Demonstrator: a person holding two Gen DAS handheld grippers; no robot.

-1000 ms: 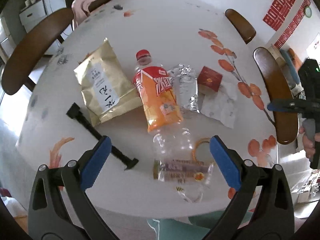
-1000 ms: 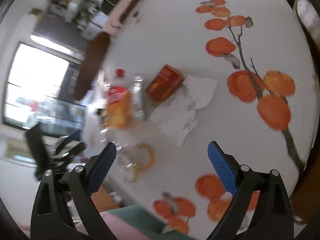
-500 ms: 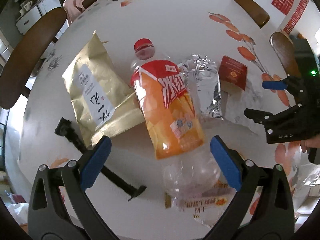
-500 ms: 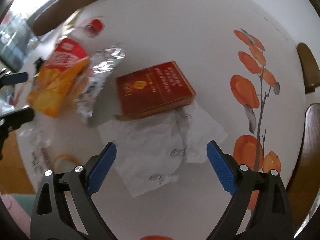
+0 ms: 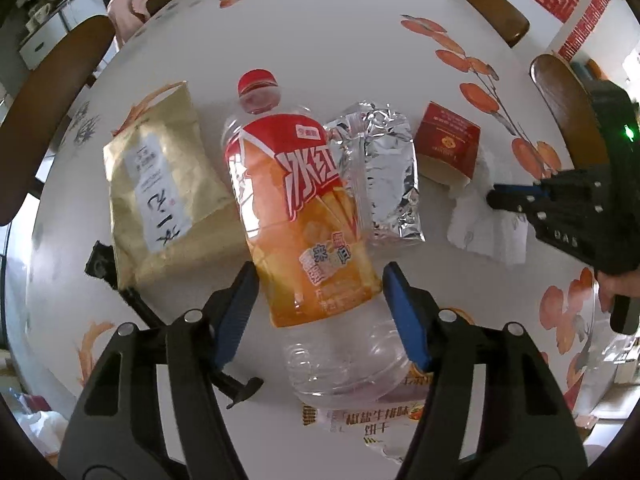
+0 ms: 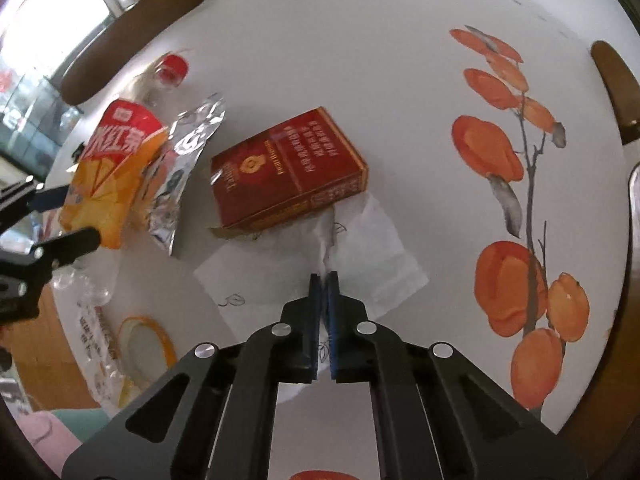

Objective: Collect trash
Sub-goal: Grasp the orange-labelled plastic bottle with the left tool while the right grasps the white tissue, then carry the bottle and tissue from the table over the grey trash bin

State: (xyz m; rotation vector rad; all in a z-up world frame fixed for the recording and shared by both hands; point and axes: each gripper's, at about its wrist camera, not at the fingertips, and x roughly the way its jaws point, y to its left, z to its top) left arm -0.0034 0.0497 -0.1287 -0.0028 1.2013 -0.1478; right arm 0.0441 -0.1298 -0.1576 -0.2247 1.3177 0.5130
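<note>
Right wrist view: the tissue [image 6: 360, 256] lies under the right gripper [image 6: 324, 280], whose blue pads are pressed together on a raised fold of it. Just ahead sits a red box [image 6: 288, 168], its near edge on the tissue. The bottle [image 5: 304, 216] lies between the left gripper's [image 5: 320, 280] spread fingers; foil wrapper [image 5: 380, 176] to its right, gold bag [image 5: 160, 184] to its left.

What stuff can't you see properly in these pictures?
- Snack wrapper, left wrist view: the bottle and right finger cover most of it.
- Black clamp, left wrist view: the tan bag and the left gripper hide parts.
- Tissue, right wrist view: whether the shut right gripper actually pinches it.
- Tape ring, right wrist view: blurry.
</note>
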